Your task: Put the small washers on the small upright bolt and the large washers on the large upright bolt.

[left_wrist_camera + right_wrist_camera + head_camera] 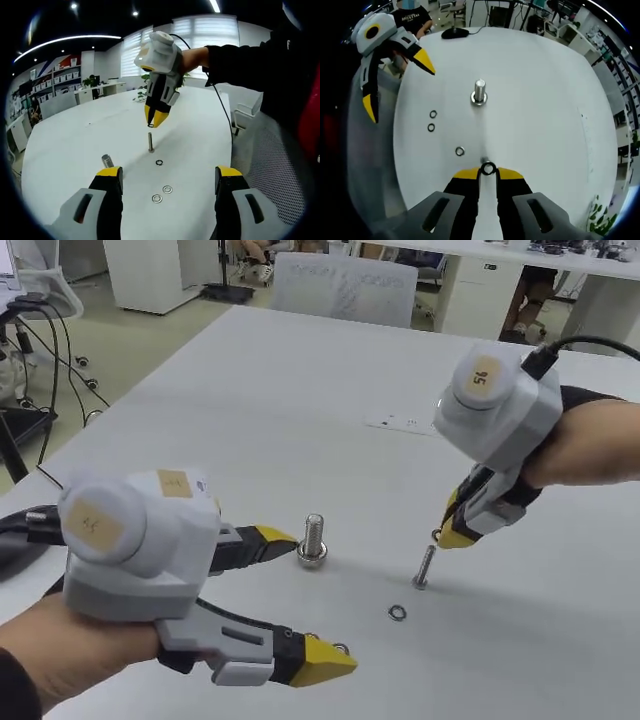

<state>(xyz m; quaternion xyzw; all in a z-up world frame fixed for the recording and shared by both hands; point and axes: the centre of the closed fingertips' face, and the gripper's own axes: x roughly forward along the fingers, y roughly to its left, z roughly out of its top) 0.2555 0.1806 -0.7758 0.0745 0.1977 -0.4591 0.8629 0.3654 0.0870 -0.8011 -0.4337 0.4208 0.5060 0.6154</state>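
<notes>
Washer [488, 168] between right gripper [488, 173] jaws, directly over small upright bolt [424, 567]

White table [250, 390]: large bolt [313, 538] upright, small bolt [424, 567] upright near it. Loose washer [397, 613] beside small bolt; two washers [167, 189] further off.

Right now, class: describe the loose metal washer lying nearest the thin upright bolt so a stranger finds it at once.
On the white table, find the thin silver upright bolt below the right gripper. The small silver ring washer lies flat beside its foot, alone; the other two loose washers lie paired, farther off.
</notes>
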